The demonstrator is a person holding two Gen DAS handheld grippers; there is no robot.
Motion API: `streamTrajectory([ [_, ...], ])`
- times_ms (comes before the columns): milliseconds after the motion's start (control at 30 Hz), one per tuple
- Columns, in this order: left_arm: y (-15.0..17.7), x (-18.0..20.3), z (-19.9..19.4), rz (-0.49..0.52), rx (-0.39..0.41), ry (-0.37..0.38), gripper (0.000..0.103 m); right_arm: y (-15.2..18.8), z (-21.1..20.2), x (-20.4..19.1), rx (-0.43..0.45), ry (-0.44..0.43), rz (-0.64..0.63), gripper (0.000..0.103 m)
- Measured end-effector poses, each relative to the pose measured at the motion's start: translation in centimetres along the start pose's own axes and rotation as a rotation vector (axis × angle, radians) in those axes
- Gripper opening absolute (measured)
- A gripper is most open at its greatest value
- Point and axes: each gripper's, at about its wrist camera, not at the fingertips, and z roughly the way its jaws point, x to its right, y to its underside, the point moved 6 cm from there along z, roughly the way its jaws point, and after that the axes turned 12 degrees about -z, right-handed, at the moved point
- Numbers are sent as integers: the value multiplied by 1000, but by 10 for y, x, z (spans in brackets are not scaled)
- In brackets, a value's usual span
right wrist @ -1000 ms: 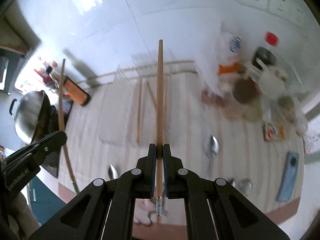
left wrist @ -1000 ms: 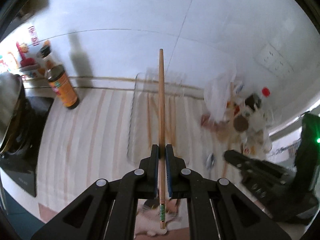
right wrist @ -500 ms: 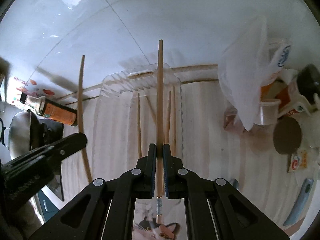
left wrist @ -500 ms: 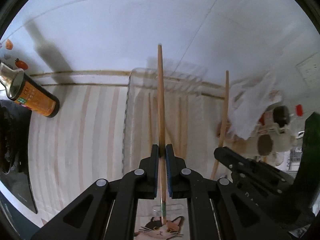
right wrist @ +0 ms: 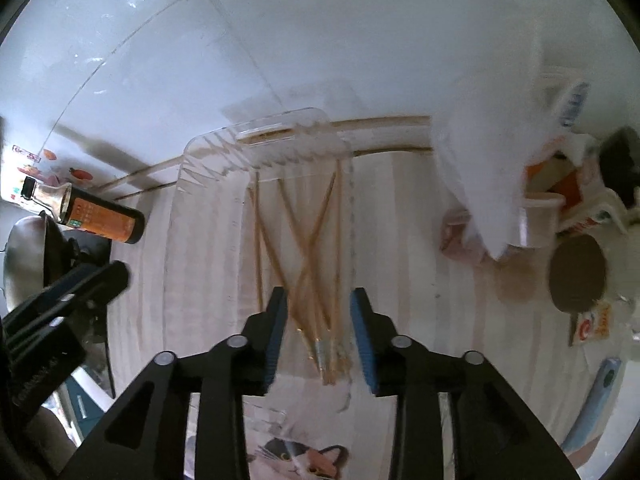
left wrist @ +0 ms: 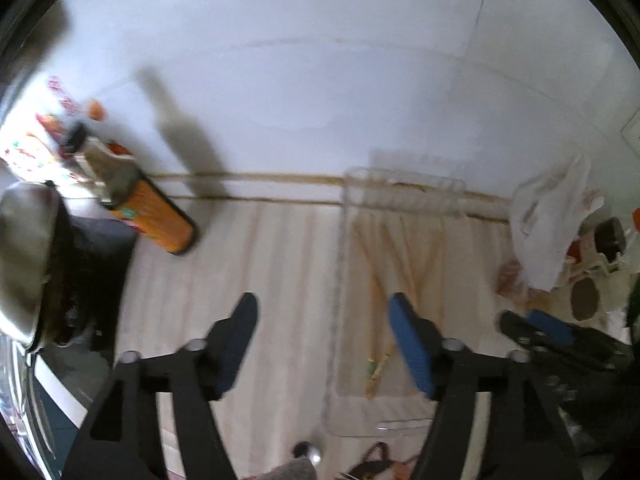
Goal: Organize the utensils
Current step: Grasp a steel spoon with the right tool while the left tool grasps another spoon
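A clear plastic tray (right wrist: 208,184) lies on the striped counter by the wall and holds several wooden chopsticks (right wrist: 308,248), crossed over each other. My right gripper (right wrist: 319,312) is open and empty just above the tray's near end. My left gripper (left wrist: 320,320) is open and empty, over the counter at the tray's (left wrist: 344,240) left edge; chopsticks (left wrist: 380,344) lie in it. Each gripper shows in the other's view: the right one (left wrist: 552,332), the left one (right wrist: 80,280).
An orange-labelled sauce bottle (right wrist: 100,220) stands left by the wall, next to a wok (left wrist: 24,264) on a dark stove. A white plastic bag (right wrist: 492,152), jars and packets crowd the right. A spoon (left wrist: 306,450) and a cat-print cloth (right wrist: 300,456) lie near the front edge.
Both grippers have opened and let go of their chopsticks, which now lie in the tray. The left gripper has shifted left and back.
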Motion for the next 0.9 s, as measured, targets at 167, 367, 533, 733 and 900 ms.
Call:
streamTrajectory([
  [167, 18, -25, -10, -30, 75, -21, 103, 28, -26, 21, 92, 50, 47, 58],
  [367, 58, -50, -5, -52, 51, -64, 103, 89, -44, 57, 147, 87, 158, 60],
  [533, 110, -71, 13, -74, -46, -109, 103, 162, -33, 87, 71, 34, 311, 60],
  [733, 174, -88, 45, -39, -177, -188, 103, 247, 2, 111, -68, 44, 433, 54],
  [900, 202, -100, 62, -35, -226, -218, 102, 269, 32, 115, -116, 98, 416, 45],
])
